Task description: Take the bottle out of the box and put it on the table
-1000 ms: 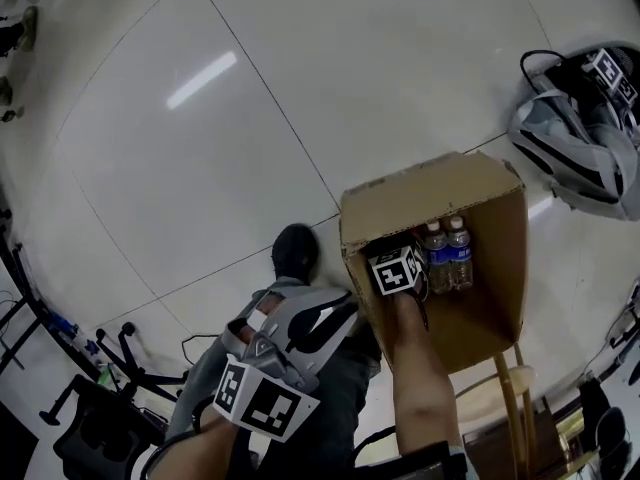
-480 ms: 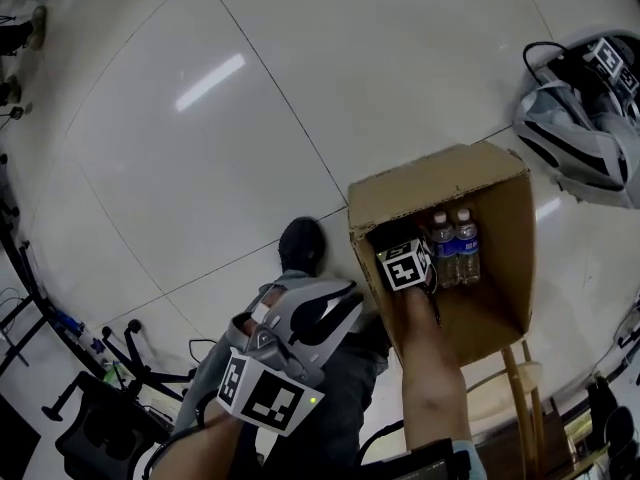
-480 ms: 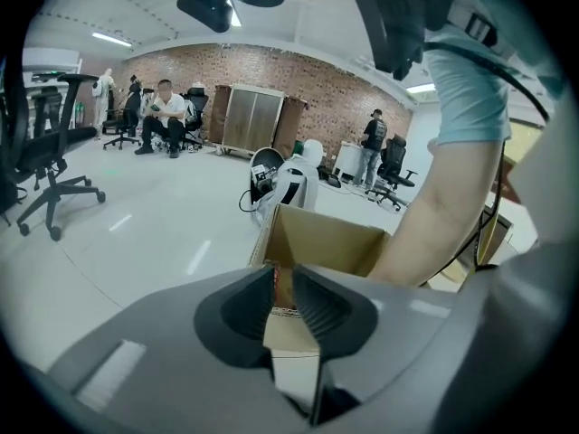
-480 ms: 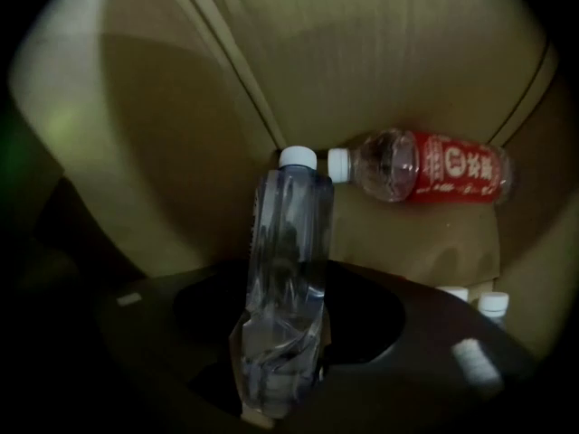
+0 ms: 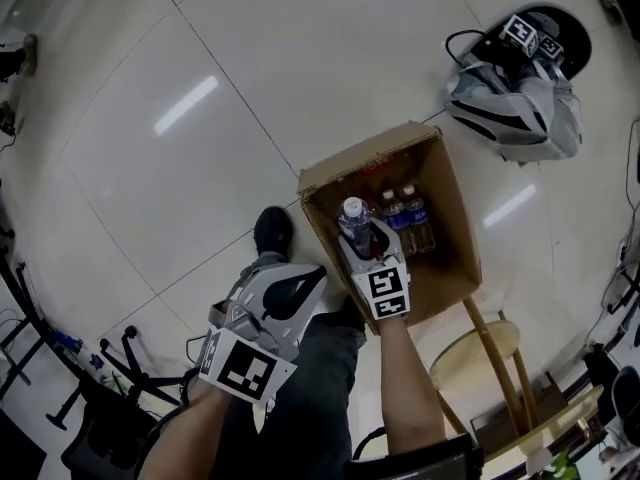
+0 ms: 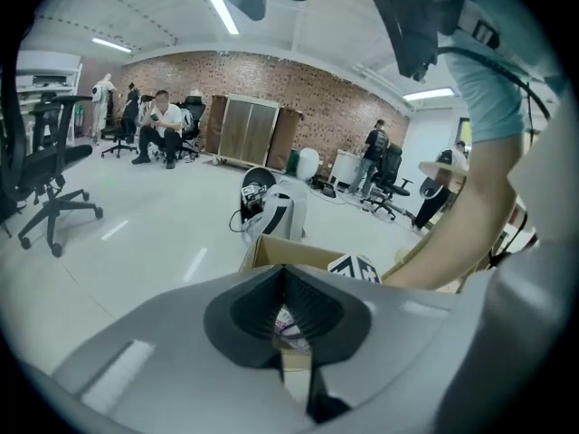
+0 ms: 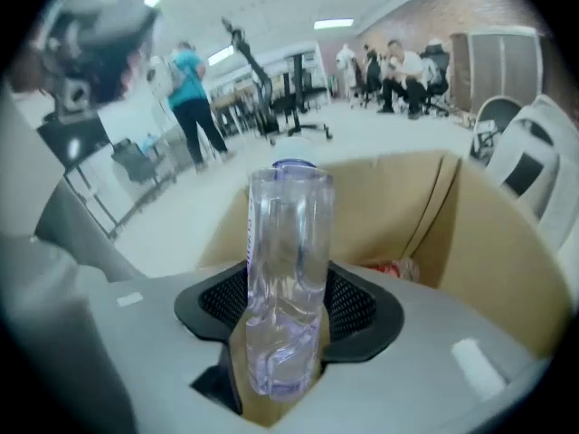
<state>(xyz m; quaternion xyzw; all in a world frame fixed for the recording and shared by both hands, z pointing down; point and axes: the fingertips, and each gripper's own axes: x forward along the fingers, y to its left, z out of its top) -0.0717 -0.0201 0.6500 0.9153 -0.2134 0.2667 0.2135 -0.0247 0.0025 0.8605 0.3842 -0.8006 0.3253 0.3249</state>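
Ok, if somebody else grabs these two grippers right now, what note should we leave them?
Right gripper: fingers have just been closing and grip the bottle, held up over the open box.
Left gripper: shut, empty, off to the box's side.
Two more bottles stand in the box.
Done: bottle grabbed.
Left: carry it clear, set it on the table.

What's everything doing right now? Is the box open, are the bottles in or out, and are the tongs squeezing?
box: open on top.
held bottle: upright, clamped in the right tongs, over the box.
two other bottles: standing upright inside the box.
right tongs: just been closing, now squeezing the held bottle.
left tongs: shut, empty, beside the box.
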